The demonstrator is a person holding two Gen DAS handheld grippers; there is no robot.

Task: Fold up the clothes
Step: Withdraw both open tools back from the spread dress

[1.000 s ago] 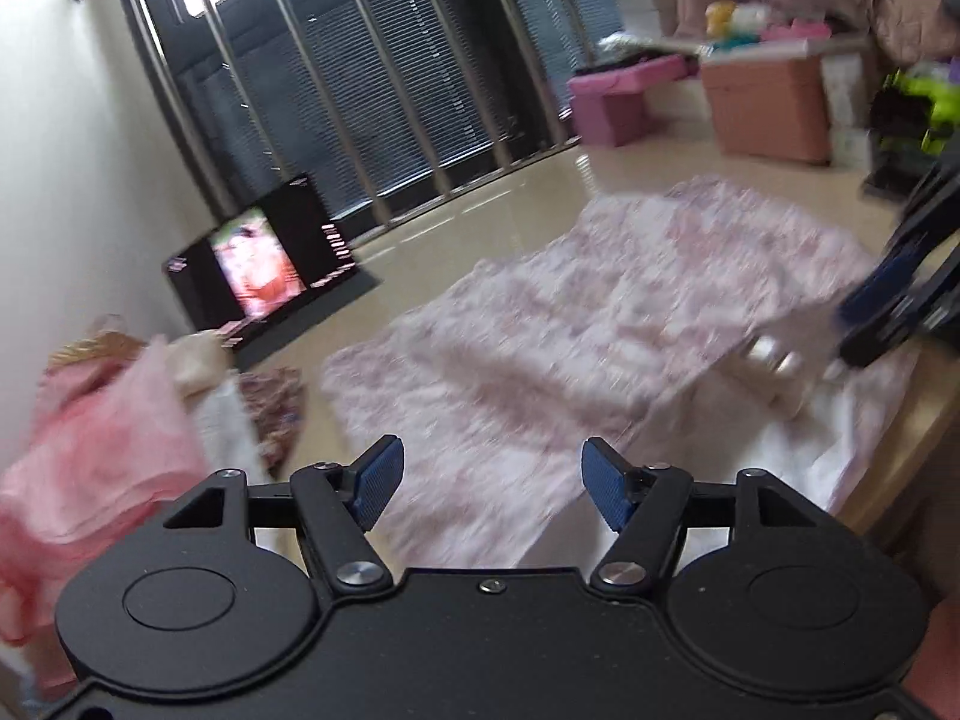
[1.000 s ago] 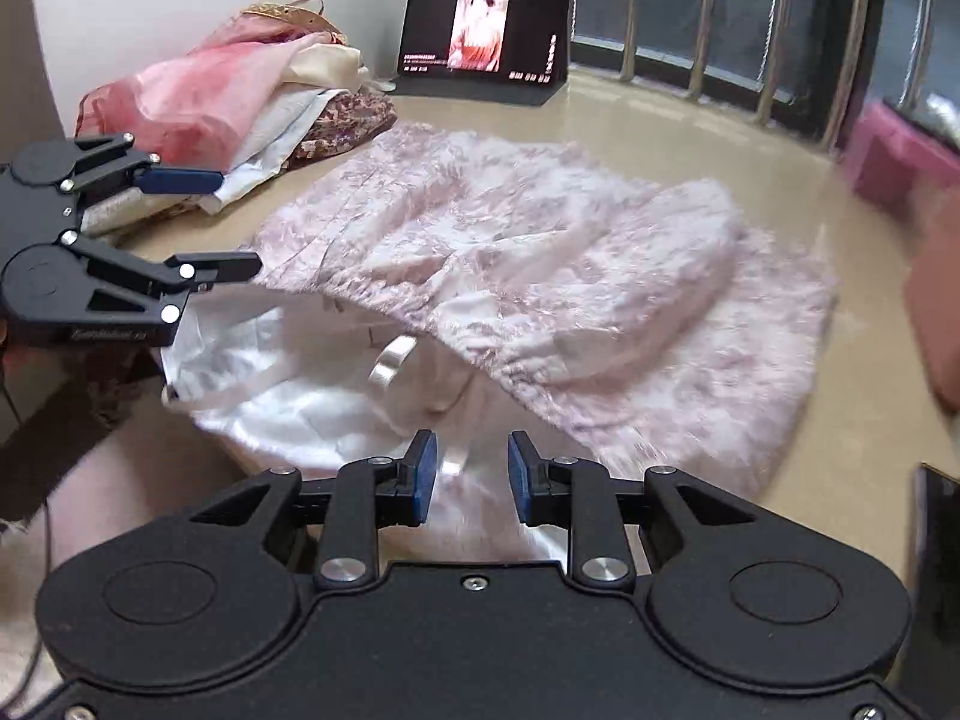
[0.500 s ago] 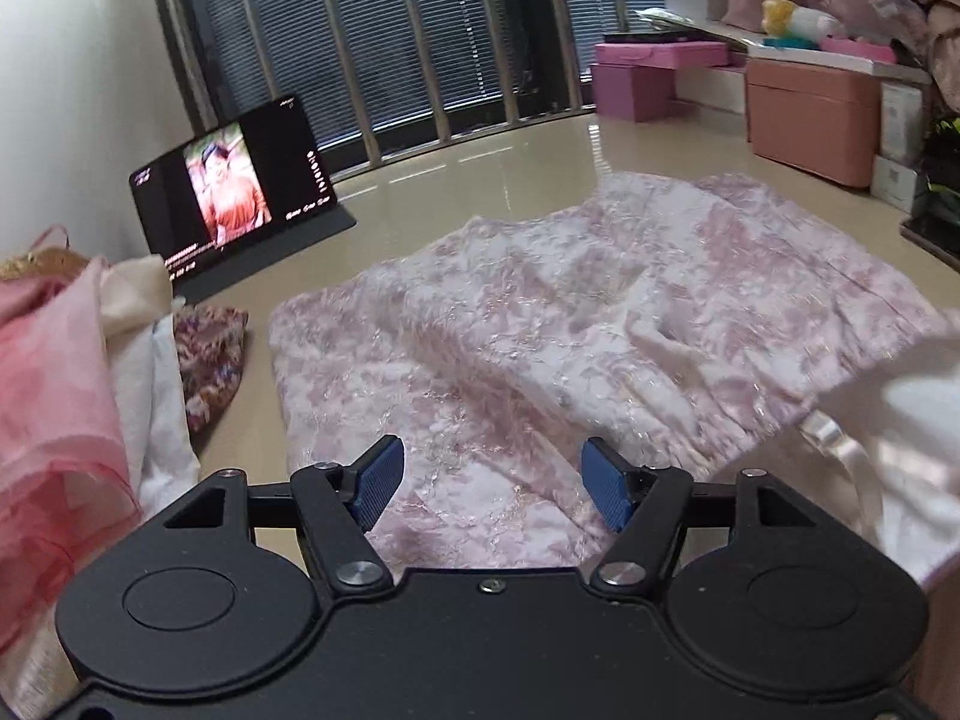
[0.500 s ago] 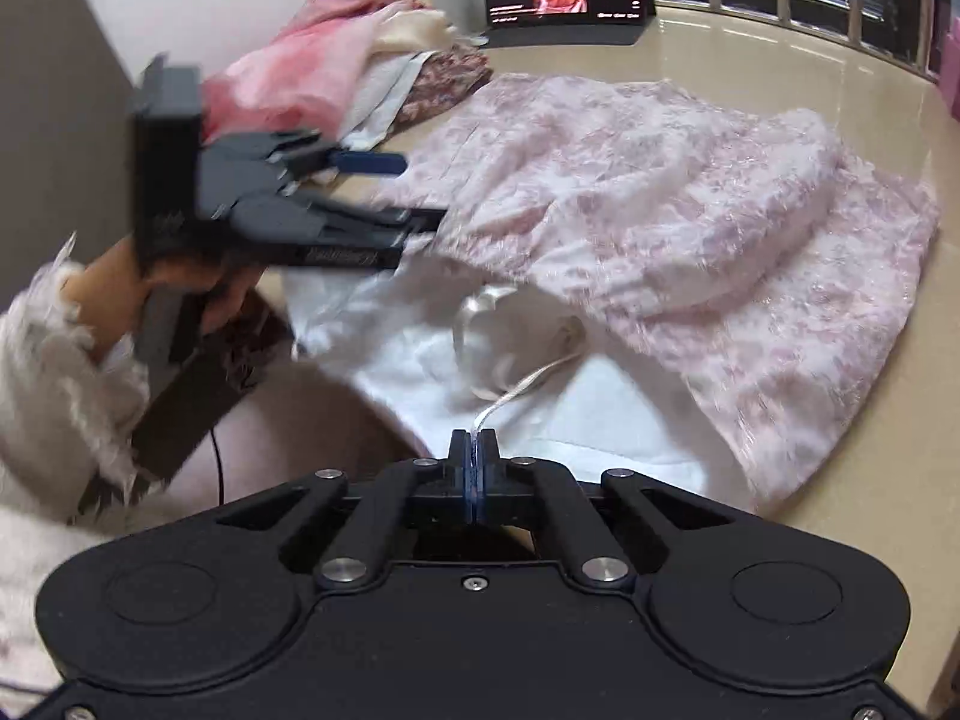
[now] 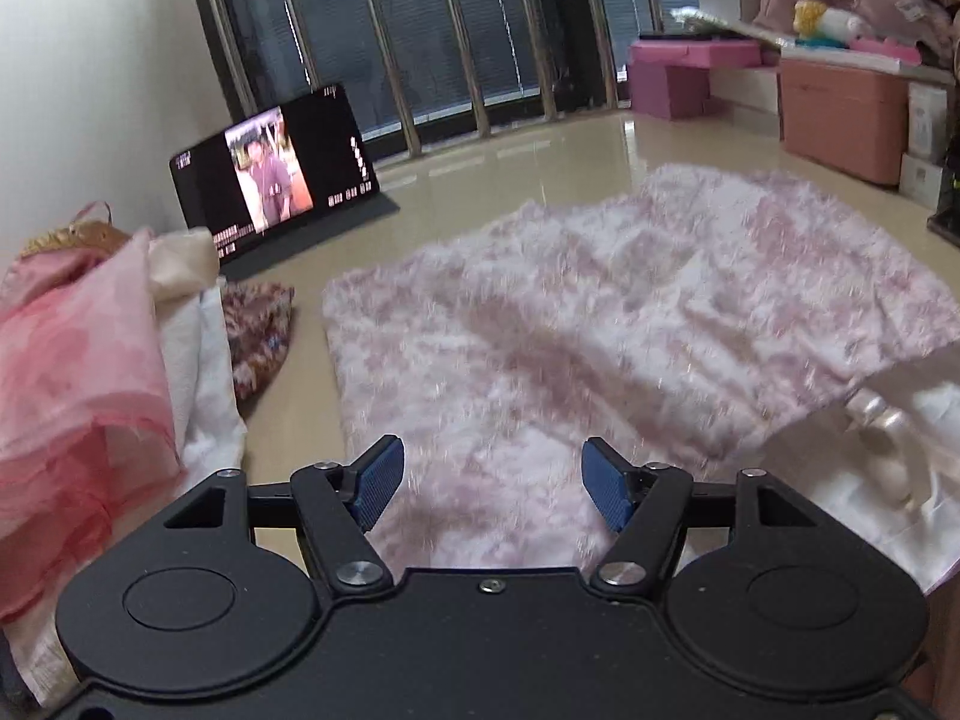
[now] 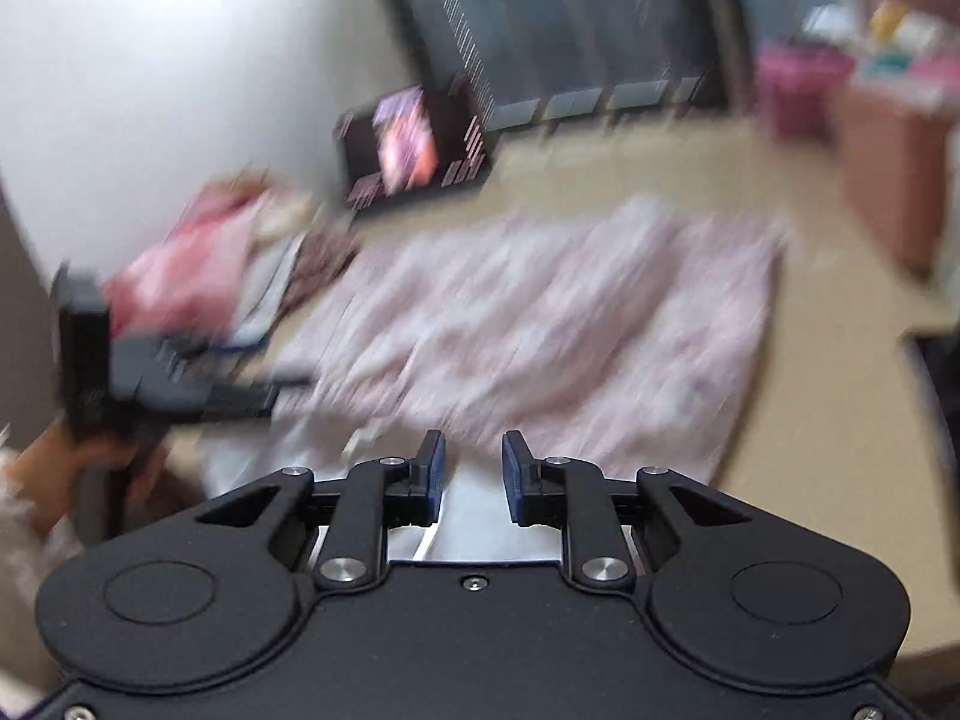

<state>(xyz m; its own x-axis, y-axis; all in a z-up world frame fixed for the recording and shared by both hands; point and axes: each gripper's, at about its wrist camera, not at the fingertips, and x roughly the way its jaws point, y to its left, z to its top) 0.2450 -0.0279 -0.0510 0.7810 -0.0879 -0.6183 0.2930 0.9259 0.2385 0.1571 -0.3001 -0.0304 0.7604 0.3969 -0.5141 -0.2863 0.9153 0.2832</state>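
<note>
Pink floral garment spread on beige tabletop, both tongs apart

Pale pink floral garment (image 5: 600, 324) flat across glossy beige table (image 5: 540, 156), white lining (image 5: 888, 480) turned out at near right corner, with shiny ribbon loop (image 5: 876, 420) lying on it. Left gripper (image 5: 492, 483) low over near edge of garment, blue pads (image 5: 378, 480) wide apart, nothing between them; pink cloth visible through the gap. Right gripper (image 6: 473, 477) above white lining at near edge, fingers (image 6: 435, 474) parted by a narrow gap, gripping nothing; thin white strip just below that gap, touching or not cannot tell. Right wrist view heavily smeared by motion blur, details poor. Left gripper also seen there at far left (image 6: 264, 378), held in bare hand (image 6: 66, 456), tips reaching to garment's left edge; contact unclear through blur. Heap of clothes (image 5: 84, 372) at left of table: pink sheer piece on top, cream and white layers, dark floral fabric just beside garment's far left corner, not touching. Tablet (image 5: 276, 171) propped upright beyond heap, screen lit, near window bars (image 5: 480, 30). Pink boxes (image 5: 690, 72) and brownish-pink storage box (image 5: 840, 114) at far right, well apart from garment
</note>
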